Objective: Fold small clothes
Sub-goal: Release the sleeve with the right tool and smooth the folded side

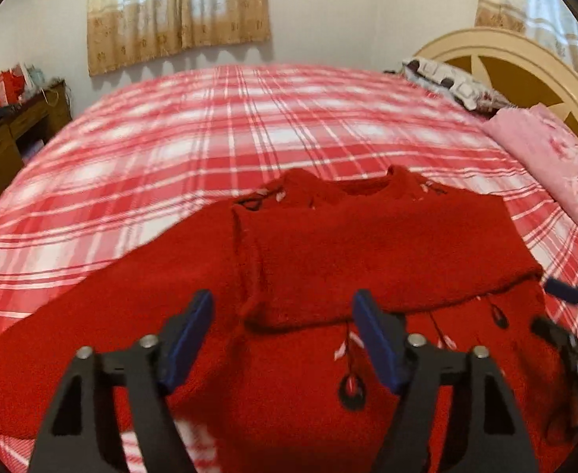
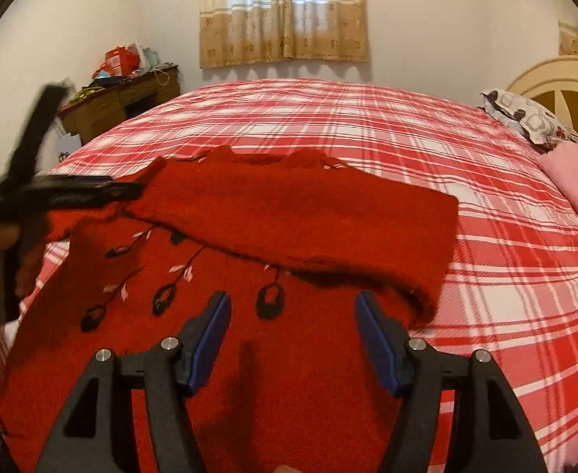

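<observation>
Sweater (image 1: 328, 260), red, lies on the plaid bed (image 1: 210, 138), one sleeve folded across its chest. Left tool (image 1: 283, 339) and right tool (image 2: 293, 335) hover above, both spread, pinching nothing.

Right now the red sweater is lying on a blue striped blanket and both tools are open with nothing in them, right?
Almost. The blanket is red and white plaid, not blue striped; the right wrist view shows it. The sweater does lie on it, and the left tool and right tool are open and empty.
</observation>
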{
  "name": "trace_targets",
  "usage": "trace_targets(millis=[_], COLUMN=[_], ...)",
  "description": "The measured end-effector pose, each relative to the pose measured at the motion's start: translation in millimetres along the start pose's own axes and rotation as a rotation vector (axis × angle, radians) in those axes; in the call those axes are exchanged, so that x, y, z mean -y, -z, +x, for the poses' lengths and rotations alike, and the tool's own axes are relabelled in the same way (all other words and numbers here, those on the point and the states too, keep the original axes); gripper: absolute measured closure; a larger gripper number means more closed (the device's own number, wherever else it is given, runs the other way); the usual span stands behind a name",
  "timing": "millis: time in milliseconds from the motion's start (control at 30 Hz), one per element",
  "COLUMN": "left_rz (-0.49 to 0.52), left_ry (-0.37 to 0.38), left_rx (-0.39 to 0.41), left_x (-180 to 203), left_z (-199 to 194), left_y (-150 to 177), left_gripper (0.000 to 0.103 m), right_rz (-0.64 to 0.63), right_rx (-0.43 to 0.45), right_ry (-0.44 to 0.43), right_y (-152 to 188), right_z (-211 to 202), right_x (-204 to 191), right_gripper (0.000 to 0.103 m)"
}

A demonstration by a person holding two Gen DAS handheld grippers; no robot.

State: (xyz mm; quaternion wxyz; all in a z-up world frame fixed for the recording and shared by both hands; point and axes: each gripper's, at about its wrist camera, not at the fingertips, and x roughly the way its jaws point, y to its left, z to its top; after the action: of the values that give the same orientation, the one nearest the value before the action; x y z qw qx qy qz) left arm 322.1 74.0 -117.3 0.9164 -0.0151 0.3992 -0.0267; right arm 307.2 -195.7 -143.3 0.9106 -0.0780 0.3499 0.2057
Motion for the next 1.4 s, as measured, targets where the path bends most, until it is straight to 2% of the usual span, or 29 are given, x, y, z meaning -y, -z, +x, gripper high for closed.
trace_targets(millis=[133, 167, 200, 233, 267, 300, 367, 533, 633, 700, 800, 933, 1067, 1133, 1300, 1400], left_rz=[-0.013, -0.016, -0.019, -0.019, -0.021, -0.029, -0.038, -0.093, -0.140, -0.151, -0.192, -0.229, -0.263, -0.266, -0.249, -0.262], left_ry=[-0.057, -0.060, -0.061, -0.070, -0.078, -0.073, -0.053, -0.030, -0.012, -0.047, -0.050, -0.014, -0.005, -0.004, -0.034, -0.020], left_rx=[-0.053, -0.062, -0.075, -0.082, -0.075, -0.043, 0.010, 0.061, 0.048, 0.028, 0.002, -0.008, 0.027, 0.051, 0.019, 0.008], left_x=[-0.3, -0.2, -0.2, -1.1, -2.2, -3.2, -5.5, -19.4, -32.4, -38.4, -48.2, -53.4, -59.5, -62.9, -64.8, -68.3], left_z=[28.0, 33.0, 37.7, 40.1, 37.7, 32.0, 16.5, -18.8, -25.6, -20.4, -14.5, -12.5, -23.1, -28.9, -17.7, -13.3], left_y=[-3.0, -3.9, -3.9, -2.3, -1.8, -1.5, -1.4, 2.0, 10.8, 16.0, 26.0, 36.1, 37.2, 35.8, 43.4, 48.1], left_gripper=[0.039, 0.049, 0.071, 0.084, 0.094, 0.095, 0.096, 0.096, 0.096, 0.096, 0.096, 0.096, 0.096, 0.096, 0.096, 0.096], right_rz=[-0.043, -0.045, -0.044, -0.038, -0.032, -0.020, -0.001, 0.011, -0.001, -0.004, 0.002, 0.011, 0.012, 0.015, 0.066, 0.135], right_rx=[0.007, 0.012, 0.013, 0.012, 0.012, 0.006, -0.005, -0.017, -0.017, -0.024, -0.028, -0.023, -0.006, -0.006, 0.039, 0.055], right_ry=[-0.032, -0.041, -0.055, -0.061, -0.061, -0.063, -0.068, -0.071, -0.069, -0.069, -0.069, -0.074, -0.082, -0.092, -0.116, -0.129], right_y=[5.1, 7.7, 8.1, 8.8, 10.7, 10.9, 11.6, 13.6, 14.0, 15.6, 16.6, 17.4, 17.9, 17.9, 13.1, -3.9], right_z=[1.1, -0.7, -0.5, 0.0, 0.6, 2.1, 4.4, 6.7, 6.5, 7.4, 7.4, 6.3, 4.1, 4.5, -7.3, -16.9], right_x=[-6.1, -5.3, -4.6, -3.4, -2.4, 0.0, 2.9, 4.0, 1.6, 0.8, 1.1, 2.8, 4.5, 6.2, 15.4, 28.6], right_gripper=[0.036, 0.035, 0.034, 0.032, 0.032, 0.032, 0.032, 0.031, 0.031, 0.031, 0.031, 0.031, 0.031, 0.031, 0.031, 0.031])
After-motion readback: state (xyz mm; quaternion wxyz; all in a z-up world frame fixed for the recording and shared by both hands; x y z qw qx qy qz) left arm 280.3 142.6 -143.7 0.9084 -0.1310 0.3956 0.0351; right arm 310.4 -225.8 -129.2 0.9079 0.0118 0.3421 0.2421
